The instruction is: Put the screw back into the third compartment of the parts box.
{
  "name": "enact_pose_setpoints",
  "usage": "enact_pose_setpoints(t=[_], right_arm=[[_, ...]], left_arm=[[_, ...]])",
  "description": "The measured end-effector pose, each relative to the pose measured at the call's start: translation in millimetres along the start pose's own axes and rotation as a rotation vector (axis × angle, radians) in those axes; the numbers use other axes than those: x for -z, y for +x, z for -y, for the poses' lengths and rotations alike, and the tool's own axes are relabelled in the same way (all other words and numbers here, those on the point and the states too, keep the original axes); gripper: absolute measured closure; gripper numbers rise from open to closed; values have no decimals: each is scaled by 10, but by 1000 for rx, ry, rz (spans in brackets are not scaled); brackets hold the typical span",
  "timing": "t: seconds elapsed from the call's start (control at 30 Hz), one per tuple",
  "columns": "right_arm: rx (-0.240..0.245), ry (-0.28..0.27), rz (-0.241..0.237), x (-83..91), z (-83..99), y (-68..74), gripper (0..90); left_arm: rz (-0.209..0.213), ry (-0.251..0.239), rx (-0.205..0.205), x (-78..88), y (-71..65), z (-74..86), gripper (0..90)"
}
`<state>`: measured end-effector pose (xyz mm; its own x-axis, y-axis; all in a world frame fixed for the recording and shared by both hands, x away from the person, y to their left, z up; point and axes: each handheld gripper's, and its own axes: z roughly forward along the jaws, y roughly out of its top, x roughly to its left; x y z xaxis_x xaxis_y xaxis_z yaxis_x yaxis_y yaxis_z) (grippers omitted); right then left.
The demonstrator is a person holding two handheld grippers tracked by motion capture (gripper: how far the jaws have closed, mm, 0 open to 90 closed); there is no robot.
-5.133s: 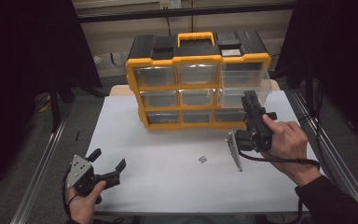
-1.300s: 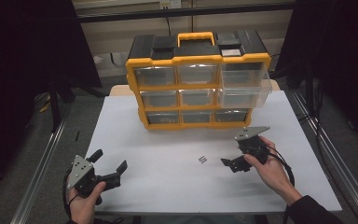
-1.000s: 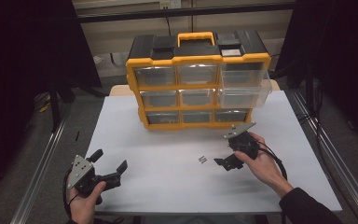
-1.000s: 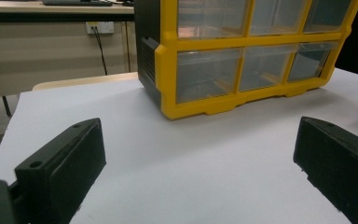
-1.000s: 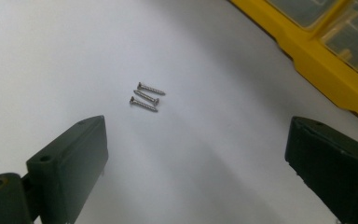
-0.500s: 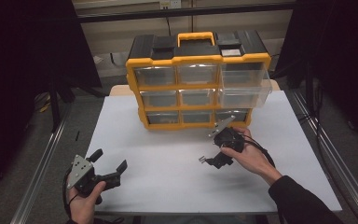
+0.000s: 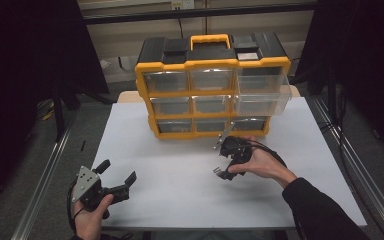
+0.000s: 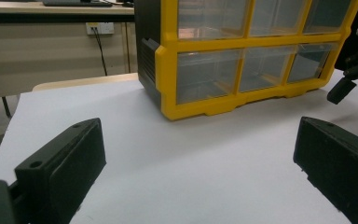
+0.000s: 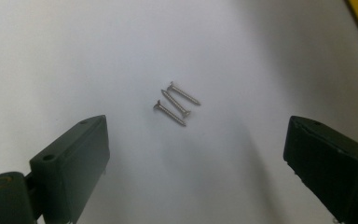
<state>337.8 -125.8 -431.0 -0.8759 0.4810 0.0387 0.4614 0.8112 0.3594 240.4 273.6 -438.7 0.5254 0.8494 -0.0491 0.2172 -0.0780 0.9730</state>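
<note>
high view: yellow cabinet (image 7: 212, 85) at the back of a white table (image 7: 180, 200).
nine clear plastic drawers in glossy yellow frame, top-right one (image 7: 261, 90) pulled out. two matte black grippers, both with jaws wide apart: left gripper (image 7: 117, 178) near the front edge, right gripper (image 9: 196, 154) over three thin steel screws (image 9: 177, 100) lying side by side mid-table.

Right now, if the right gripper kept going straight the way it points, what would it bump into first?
Most likely the three screws lying side by side on the white table. The right gripper is open, pointing down at them, though depth is hard to judge.
</note>
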Motion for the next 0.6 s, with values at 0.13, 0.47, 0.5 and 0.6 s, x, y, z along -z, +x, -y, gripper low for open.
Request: enact_pose_setpoints(t=[0.13,0.47,0.5,0.6], right_arm=[[31,51,-9,-40,-76,-21,89],[100,137,-34,-150,-332,-99,222],[105,147,-33,-158,-347,-103,232],[135,163,-46,-190,-372,-135,318]], left_arm=[[3,1,-1,-3,-2,1,22],[-6,3,-1,1,0,1,22],[-5,3,-1,1,0,1,22],[-4,3,-1,0,0,1,21]])
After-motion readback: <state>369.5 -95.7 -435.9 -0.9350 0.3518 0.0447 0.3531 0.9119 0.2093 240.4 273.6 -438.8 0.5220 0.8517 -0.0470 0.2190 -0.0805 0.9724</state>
